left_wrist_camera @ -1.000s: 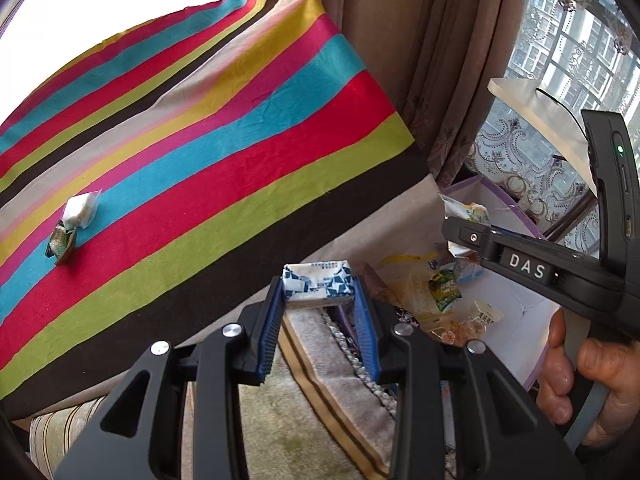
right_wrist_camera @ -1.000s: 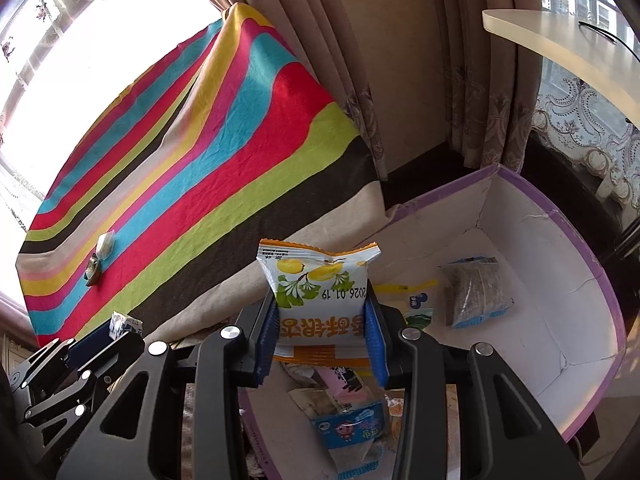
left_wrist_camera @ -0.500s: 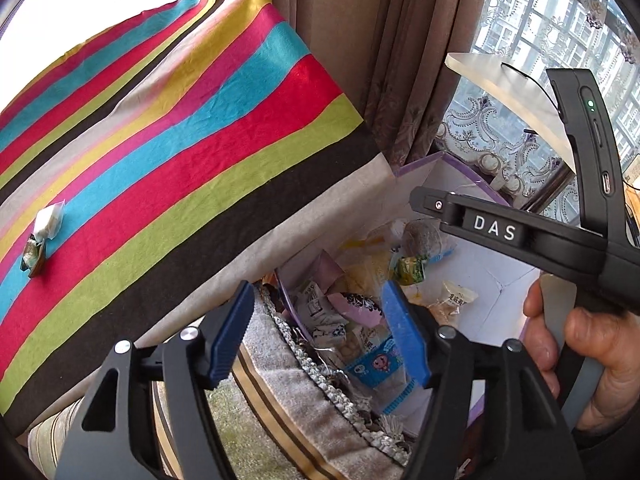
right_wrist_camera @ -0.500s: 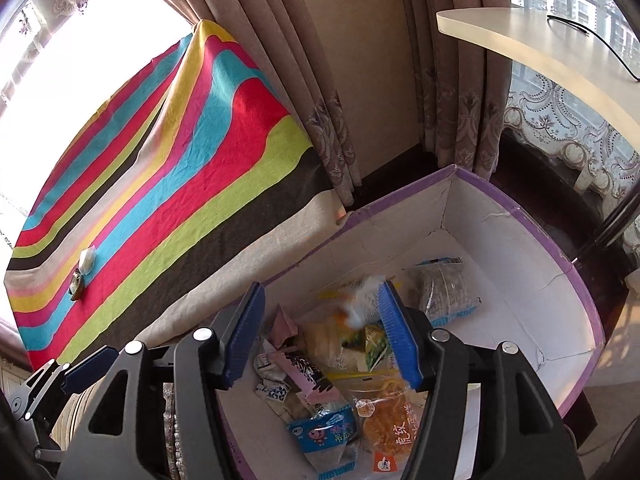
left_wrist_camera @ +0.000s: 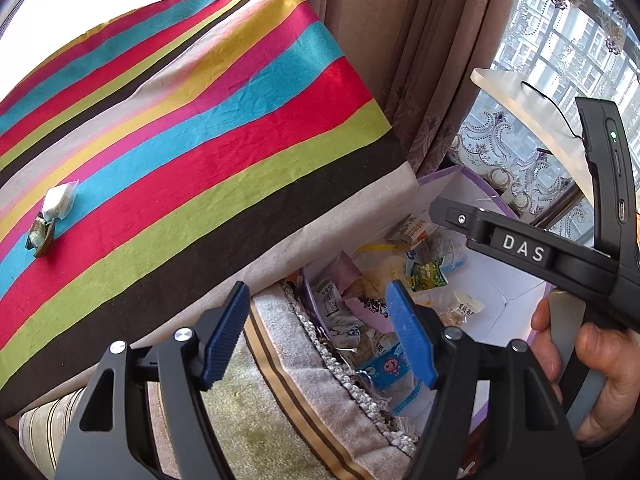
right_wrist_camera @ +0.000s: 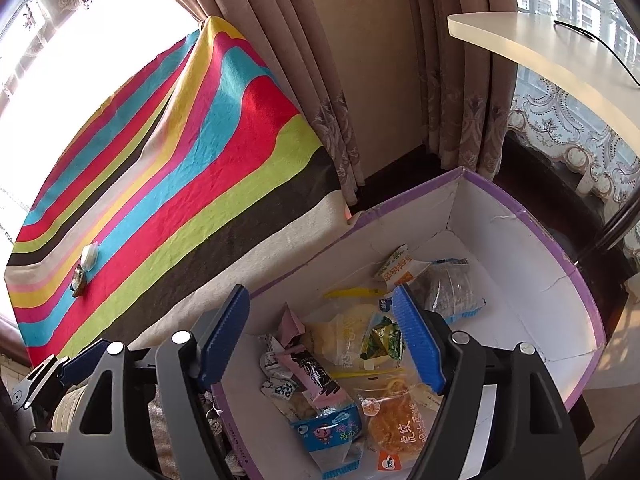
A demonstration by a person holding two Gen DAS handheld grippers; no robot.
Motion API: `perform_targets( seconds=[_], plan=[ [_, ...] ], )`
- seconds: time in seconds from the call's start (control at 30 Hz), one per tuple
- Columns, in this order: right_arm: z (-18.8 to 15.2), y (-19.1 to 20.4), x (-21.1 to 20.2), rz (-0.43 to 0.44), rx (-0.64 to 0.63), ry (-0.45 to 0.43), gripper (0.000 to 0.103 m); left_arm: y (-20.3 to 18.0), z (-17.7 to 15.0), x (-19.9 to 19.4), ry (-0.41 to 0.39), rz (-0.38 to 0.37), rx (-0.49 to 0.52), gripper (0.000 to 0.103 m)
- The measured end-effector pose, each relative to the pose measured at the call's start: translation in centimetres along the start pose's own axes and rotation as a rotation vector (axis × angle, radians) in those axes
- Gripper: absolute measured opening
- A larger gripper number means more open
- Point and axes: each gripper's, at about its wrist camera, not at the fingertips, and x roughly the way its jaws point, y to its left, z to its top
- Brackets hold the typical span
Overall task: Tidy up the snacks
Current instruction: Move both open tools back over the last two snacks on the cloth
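My left gripper [left_wrist_camera: 316, 308] hangs over the near edge of a white box with a purple rim [left_wrist_camera: 452, 174]; its jaws are opening and nothing is between them. Above the same box [right_wrist_camera: 520, 210], my right gripper [right_wrist_camera: 320, 300] is likewise opening with nothing in it. Several snack packets lie inside the box, among them an orange-and-white packet [right_wrist_camera: 396, 266] and a small blue-and-white packet [right_wrist_camera: 280, 390]. Two small snacks remain on the striped tablecloth [left_wrist_camera: 180, 168]: a white one [left_wrist_camera: 60, 204] and a green-brown one [left_wrist_camera: 40, 236] beside it.
A hand [left_wrist_camera: 600, 364] holds the black handle marked DAS [left_wrist_camera: 520, 248] at the right. Brown curtains [right_wrist_camera: 360, 80] hang behind the table. A pale shelf [right_wrist_camera: 540, 40] juts out above the box. A striped cushion [left_wrist_camera: 280, 400] lies under the left gripper.
The left gripper let go of the blue-and-white packet and the right one released the orange-and-white packet. Both packets now lie in the box and both sets of jaws have spread wide.
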Motion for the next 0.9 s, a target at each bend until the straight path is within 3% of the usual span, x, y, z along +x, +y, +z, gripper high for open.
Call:
perform_targets(
  seconds=[0.4,0.9],
  plan=[
    [-0.6,3.2,1.1,0.031,-0.074,0.046,0.077,7.8,0.0,-1.1,-0.029,0.059,-0.187,0.071],
    [-1.4,8.6,2.6,0.073,-0.171,0.100,0.078,20.8,-2.3,-4.2,-0.089,0.201,-0.353,0.077]
  ],
)
